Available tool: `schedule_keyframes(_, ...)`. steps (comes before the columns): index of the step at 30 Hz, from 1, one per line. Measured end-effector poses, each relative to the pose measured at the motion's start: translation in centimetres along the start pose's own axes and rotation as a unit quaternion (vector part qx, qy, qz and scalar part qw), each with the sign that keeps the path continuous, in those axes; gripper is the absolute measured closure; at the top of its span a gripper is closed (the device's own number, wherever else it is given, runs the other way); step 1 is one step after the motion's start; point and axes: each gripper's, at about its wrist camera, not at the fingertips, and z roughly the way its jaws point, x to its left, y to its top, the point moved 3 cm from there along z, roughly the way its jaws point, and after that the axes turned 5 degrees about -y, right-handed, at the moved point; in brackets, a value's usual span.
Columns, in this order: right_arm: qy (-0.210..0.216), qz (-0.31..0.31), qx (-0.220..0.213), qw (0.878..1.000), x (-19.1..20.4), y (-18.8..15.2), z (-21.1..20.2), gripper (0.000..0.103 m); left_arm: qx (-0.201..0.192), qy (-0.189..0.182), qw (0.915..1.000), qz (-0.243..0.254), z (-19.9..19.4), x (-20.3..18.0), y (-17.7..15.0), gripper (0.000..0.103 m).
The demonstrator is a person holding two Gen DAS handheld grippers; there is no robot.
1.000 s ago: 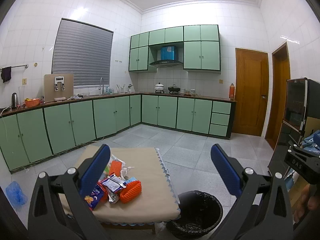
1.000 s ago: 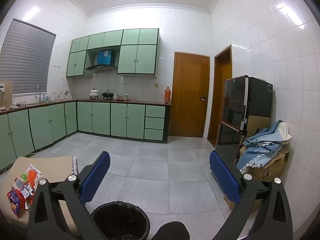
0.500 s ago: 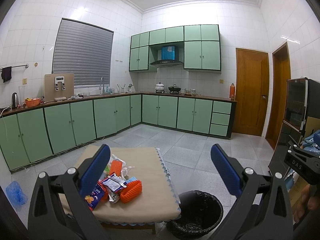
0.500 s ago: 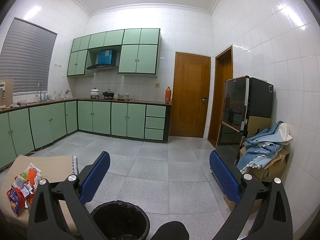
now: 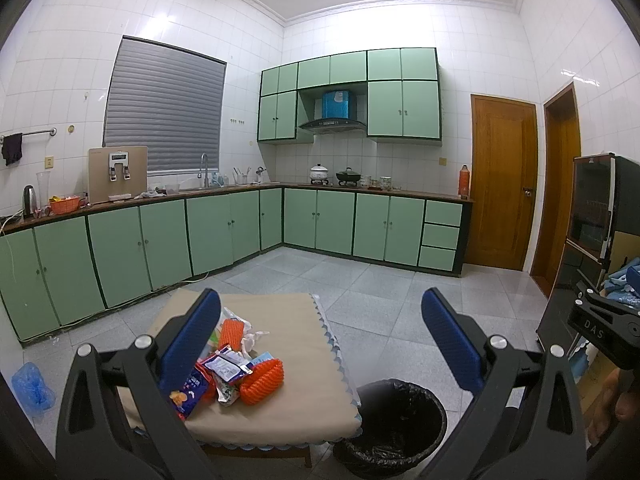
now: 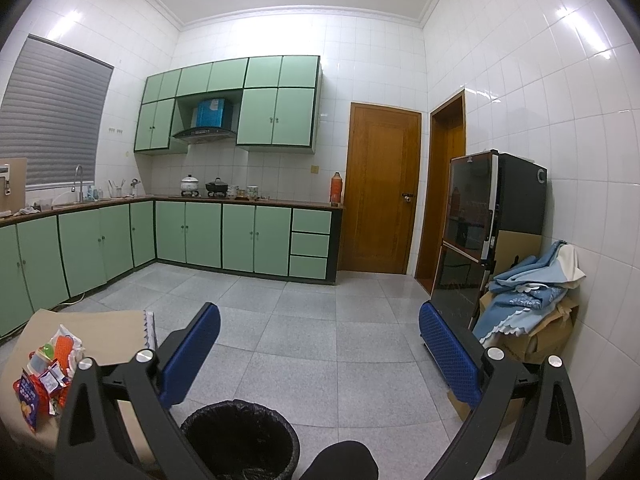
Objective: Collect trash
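The left hand-held gripper (image 5: 320, 344) hung wide open and held nothing, above a low desk (image 5: 296, 400) draped in beige cloth. A heap of trash (image 5: 232, 364), wrappers and orange foam nets, lay on the desk at about 8 o'clock. The black-lined bin (image 5: 396, 424) stood on the floor just beside the desk, at 5 o'clock. The right hand-held gripper (image 6: 320, 356) was equally wide open and empty, above the bin.

Trash heaped on a low worktop, bin on the floor just right of it.

Wrappers (image 5: 224, 368) piled at the near left of the worktop (image 5: 304, 408); bin (image 5: 396, 428) touching its near right corner. Cabinets (image 5: 224, 228) along the left and far walls, doors (image 6: 380, 188) far right, fridge (image 6: 496, 216) against the right wall.
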Motion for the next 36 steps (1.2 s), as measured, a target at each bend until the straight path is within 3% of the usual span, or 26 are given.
schedule_keyframes(36, 0.000, 0.000, 0.004, 1.000, -0.24, -0.78, 0.37, 0.006, 0.001, -0.001, 1.0000, 0.001, 0.12, -0.03, -0.32, 0.006)
